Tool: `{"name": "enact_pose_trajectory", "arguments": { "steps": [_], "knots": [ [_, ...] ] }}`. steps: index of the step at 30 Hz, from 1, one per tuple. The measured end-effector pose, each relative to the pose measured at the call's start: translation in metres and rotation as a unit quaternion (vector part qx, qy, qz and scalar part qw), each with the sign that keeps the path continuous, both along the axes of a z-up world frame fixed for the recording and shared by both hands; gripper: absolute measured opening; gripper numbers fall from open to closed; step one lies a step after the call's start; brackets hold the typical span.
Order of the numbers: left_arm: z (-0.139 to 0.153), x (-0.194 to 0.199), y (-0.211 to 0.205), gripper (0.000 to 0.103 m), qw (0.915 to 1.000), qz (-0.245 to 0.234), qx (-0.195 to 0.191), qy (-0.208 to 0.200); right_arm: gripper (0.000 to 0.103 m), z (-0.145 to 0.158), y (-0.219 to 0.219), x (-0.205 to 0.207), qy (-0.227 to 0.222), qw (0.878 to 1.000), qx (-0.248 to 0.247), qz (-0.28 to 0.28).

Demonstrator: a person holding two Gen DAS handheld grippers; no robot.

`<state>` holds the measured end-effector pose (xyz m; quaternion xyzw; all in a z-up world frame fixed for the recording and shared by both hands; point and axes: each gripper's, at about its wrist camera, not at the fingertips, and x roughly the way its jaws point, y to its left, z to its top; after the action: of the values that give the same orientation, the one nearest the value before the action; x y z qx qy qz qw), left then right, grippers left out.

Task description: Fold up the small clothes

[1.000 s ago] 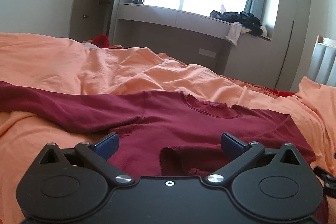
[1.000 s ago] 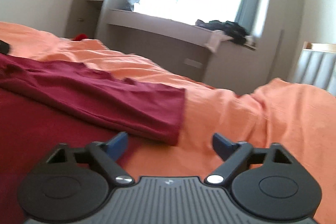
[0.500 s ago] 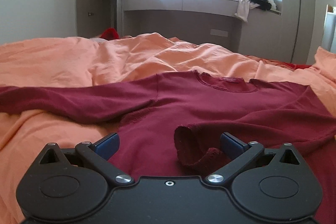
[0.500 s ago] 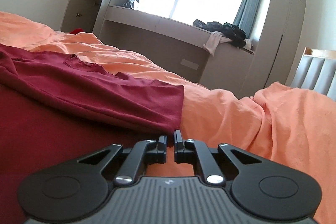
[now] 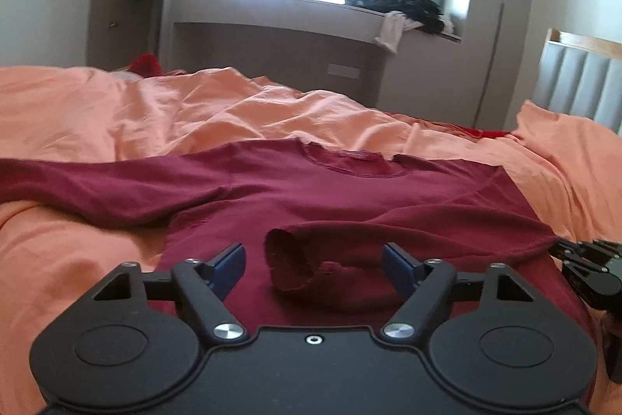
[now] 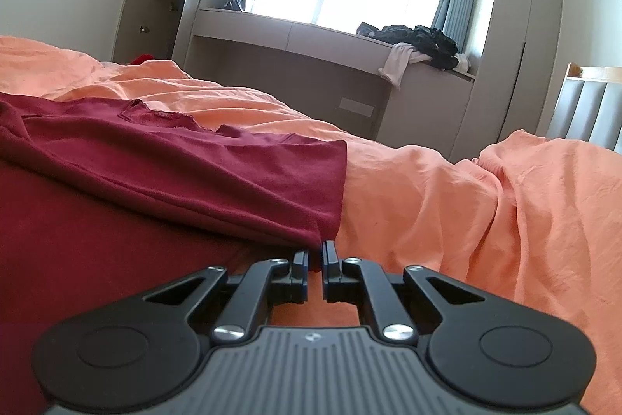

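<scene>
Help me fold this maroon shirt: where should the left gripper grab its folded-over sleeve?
Grip the sleeve's cuff, coming low from the hem side. Its open end stands up off the shirt, already between the closing left gripper jaws.

Dark red sweater [image 5: 350, 197]: matt knit cloth, frayed rough edge at collar and cuff [image 5: 291, 263]
Orange bedsheet [image 6: 447, 189]: thin matt woven cloth, finely creased
Left gripper [image 5: 313, 261]: matt black plastic body, blue smooth pads, shiny metal pivot screws
Right gripper [image 6: 315, 255]: matt black plastic links, ribbed grey plastic housing
Headboard [image 5: 579, 76]: pale wood frame, grey padded panels
</scene>
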<state>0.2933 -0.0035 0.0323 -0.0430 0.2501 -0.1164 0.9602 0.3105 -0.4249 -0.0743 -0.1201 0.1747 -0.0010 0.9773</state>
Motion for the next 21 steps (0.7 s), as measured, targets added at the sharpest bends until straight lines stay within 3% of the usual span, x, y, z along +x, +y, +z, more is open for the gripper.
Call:
{"name": "enact_pose_trajectory", "arguments": {
  "steps": [4, 10, 12, 13, 14, 16, 21],
  "knots": [
    [-0.004, 0.005, -0.004, 0.054, 0.9996, -0.022, -0.002, 0.019, 0.007, -0.001, -0.001, 0.0, -0.002, 1.0, 0.002, 0.001],
    [-0.007, 0.008, -0.01, 0.049, 0.9991, -0.023, 0.01, 0.033, 0.007, -0.003, -0.002, 0.001, 0.0, 1.0, 0.01, 0.004],
    [-0.007, 0.007, -0.01, 0.035, 0.9993, -0.02, 0.008, 0.032, 0.007, -0.003, -0.002, 0.001, 0.0, 1.0, 0.01, 0.004],
    [-0.007, 0.008, -0.01, 0.02, 0.9993, -0.018, 0.006, 0.034, 0.007, -0.002, -0.002, 0.001, 0.0, 1.0, 0.01, 0.004],
    [-0.007, 0.007, -0.01, 0.015, 0.9993, -0.017, 0.005, 0.034, 0.007, -0.003, -0.002, 0.001, 0.0, 1.0, 0.01, 0.004],
    [-0.006, 0.004, -0.008, 0.01, 0.9997, -0.016, 0.003, 0.02, 0.007, -0.002, -0.002, 0.001, 0.0, 1.0, 0.01, 0.004],
    [-0.009, -0.016, 0.001, 0.009, 0.9986, -0.036, 0.007, -0.038, 0.007, -0.003, -0.003, 0.001, 0.001, 1.0, 0.012, 0.004]
  ]
}}
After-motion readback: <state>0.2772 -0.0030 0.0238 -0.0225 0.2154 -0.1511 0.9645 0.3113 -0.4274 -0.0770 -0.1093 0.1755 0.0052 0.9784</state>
